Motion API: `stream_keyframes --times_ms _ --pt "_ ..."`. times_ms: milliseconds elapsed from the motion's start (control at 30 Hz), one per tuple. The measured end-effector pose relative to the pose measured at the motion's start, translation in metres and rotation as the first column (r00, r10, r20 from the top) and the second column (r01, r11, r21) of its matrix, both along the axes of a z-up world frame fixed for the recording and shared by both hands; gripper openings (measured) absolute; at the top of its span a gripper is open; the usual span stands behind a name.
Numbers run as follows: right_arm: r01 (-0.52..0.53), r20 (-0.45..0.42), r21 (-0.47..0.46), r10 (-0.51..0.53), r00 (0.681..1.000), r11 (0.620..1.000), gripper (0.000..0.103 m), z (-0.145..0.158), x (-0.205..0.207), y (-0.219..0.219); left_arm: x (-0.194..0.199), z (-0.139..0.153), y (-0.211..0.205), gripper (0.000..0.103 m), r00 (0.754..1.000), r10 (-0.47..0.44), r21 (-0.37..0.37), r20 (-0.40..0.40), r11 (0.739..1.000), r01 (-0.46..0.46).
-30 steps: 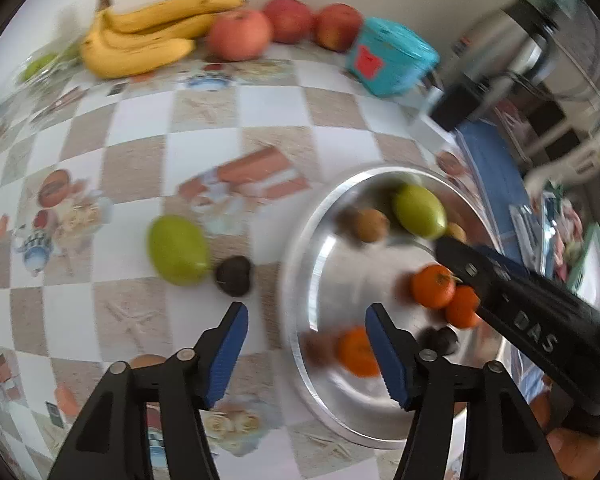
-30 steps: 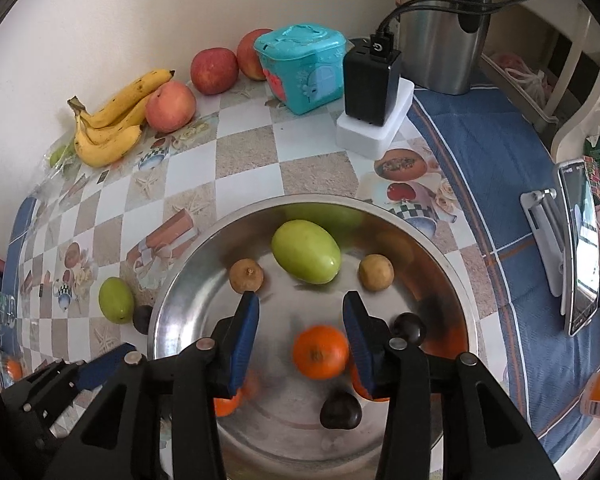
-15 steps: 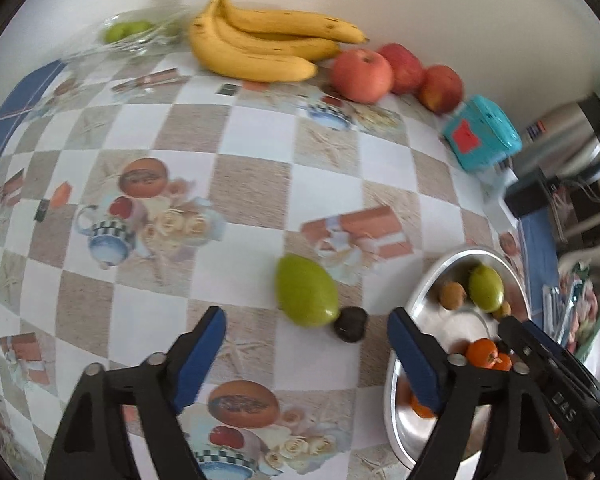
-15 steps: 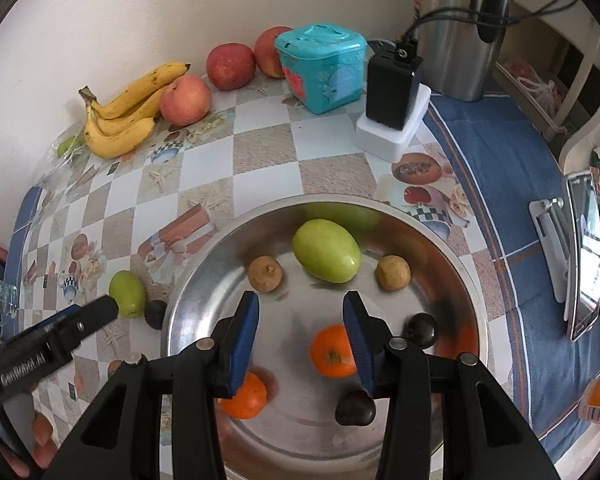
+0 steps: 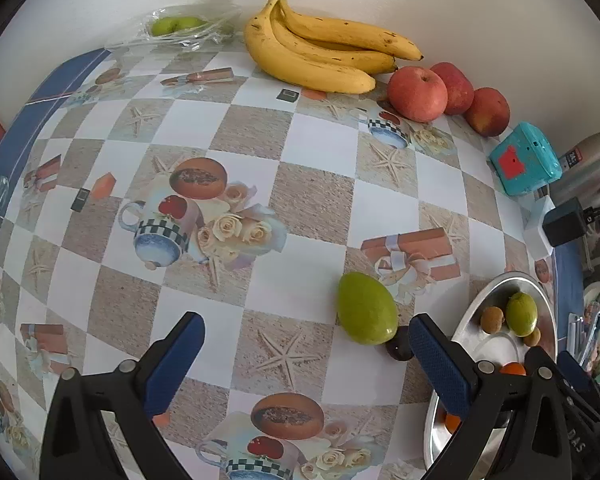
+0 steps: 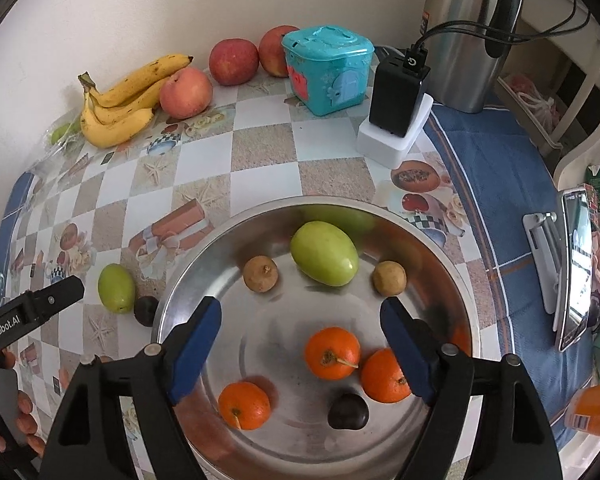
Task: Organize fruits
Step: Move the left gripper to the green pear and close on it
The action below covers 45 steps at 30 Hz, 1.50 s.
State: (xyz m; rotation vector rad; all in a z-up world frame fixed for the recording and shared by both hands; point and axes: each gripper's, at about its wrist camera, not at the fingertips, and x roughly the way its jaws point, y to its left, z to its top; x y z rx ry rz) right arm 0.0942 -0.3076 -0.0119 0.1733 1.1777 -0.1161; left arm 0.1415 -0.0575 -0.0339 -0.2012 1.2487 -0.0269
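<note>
My left gripper (image 5: 306, 356) hangs over the checked tablecloth, its jaws opening wide with nothing between them. A green mango (image 5: 366, 308) lies just ahead of its right finger, and a small dark fruit (image 5: 398, 346) rests against that mango. My right gripper (image 6: 300, 346) is above the steel bowl (image 6: 380, 208), jaws opening. An orange (image 6: 332, 354) lies in the bowl below the gap, clear of the pads. The bowl also holds a green mango (image 6: 324, 254), two more oranges (image 6: 244, 406), two brown fruits (image 6: 260, 274) and a dark fruit (image 6: 348, 412).
Bananas (image 5: 324, 56), three apples (image 5: 418, 94) and a teal box (image 5: 526, 164) line the back wall. A bagged green fruit (image 5: 176, 26) lies in the far left corner. A black charger (image 6: 398, 92), a steel kettle (image 6: 468, 32) and a phone on a stand (image 6: 576, 268) are to the right.
My left gripper has swung left, off the bowl and out over the tablecloth, and its jaws have widened. The right gripper stayed over the bowl and spread its jaws wide.
</note>
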Motion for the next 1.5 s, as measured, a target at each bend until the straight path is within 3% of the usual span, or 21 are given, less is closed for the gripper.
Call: stream_keyframes --times_ms 100,433,800,1100,1267,1500 --pt "-0.003 0.018 -0.02 0.004 1.0 1.0 0.096 0.002 0.0 0.002 0.001 0.0 0.003 0.103 1.0 0.006 0.005 0.003 1.0 -0.006" --pt "-0.001 0.002 -0.038 0.001 1.0 0.999 0.096 -0.003 0.002 0.008 0.004 -0.001 0.014 0.103 1.0 0.025 0.011 0.018 1.0 -0.025" --pt "-0.077 0.017 0.046 0.077 0.997 0.996 0.096 -0.003 0.01 0.045 0.007 -0.004 0.024 0.103 0.999 0.041 0.014 0.031 0.999 -0.041" --pt "-0.14 0.013 0.044 0.139 0.99 0.989 0.096 -0.007 0.014 0.074 0.01 -0.01 0.032 0.103 0.999 0.042 -0.06 0.029 0.997 -0.04" --pt "-0.127 0.002 0.041 0.127 0.992 0.991 0.096 -0.01 0.015 0.071 0.011 -0.017 0.027 0.098 0.999 0.033 -0.091 0.016 0.995 -0.031" --pt "-0.107 0.006 0.044 0.107 0.994 0.993 0.096 -0.009 0.015 0.065 0.012 -0.028 0.007 0.084 1.0 -0.027 -0.141 0.001 0.99 0.027"
